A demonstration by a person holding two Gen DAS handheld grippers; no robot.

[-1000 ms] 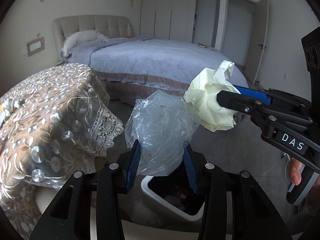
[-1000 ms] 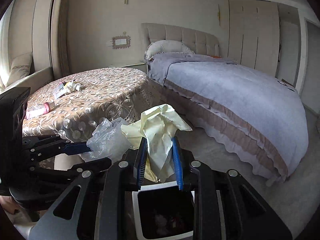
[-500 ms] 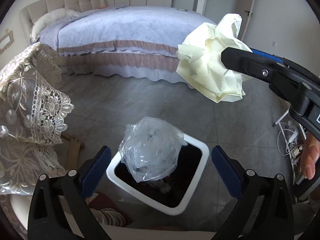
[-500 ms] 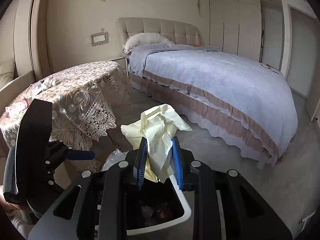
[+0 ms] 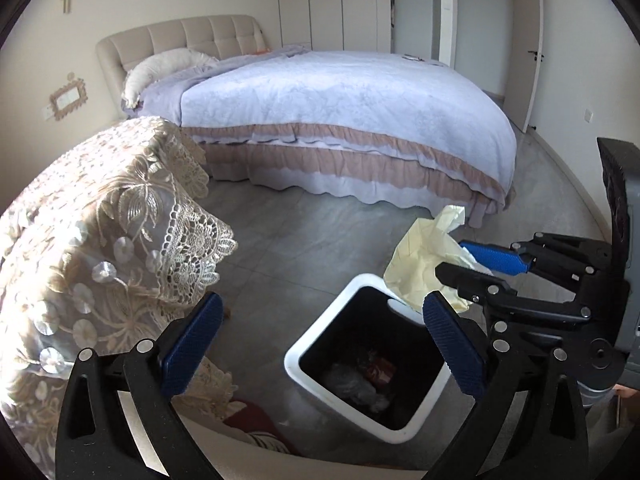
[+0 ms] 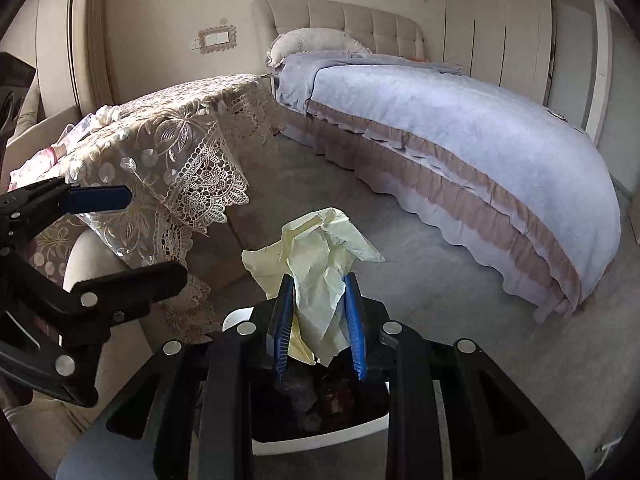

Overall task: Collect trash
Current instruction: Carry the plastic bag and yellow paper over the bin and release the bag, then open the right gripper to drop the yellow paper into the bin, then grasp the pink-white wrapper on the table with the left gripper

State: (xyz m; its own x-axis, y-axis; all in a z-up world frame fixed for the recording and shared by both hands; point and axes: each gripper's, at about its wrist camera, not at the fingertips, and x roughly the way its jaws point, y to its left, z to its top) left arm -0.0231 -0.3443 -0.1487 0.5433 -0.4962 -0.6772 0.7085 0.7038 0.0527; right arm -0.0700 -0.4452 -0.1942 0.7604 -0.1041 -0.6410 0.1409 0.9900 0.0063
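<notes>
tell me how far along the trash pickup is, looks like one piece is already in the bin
Done: a clear plastic bag lies inside the white trash bin, and the left gripper is open and empty above it. In hand: the right gripper is shut on crumpled yellow paper, held over the bin's far rim. Left: release the paper into the bin. A few small items on the lace-covered table may need collecting; they are too small to identify.

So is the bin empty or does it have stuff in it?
Not empty. The bin is open-topped, and crumpled clear plastic and a reddish scrap lie at its bottom.
</notes>
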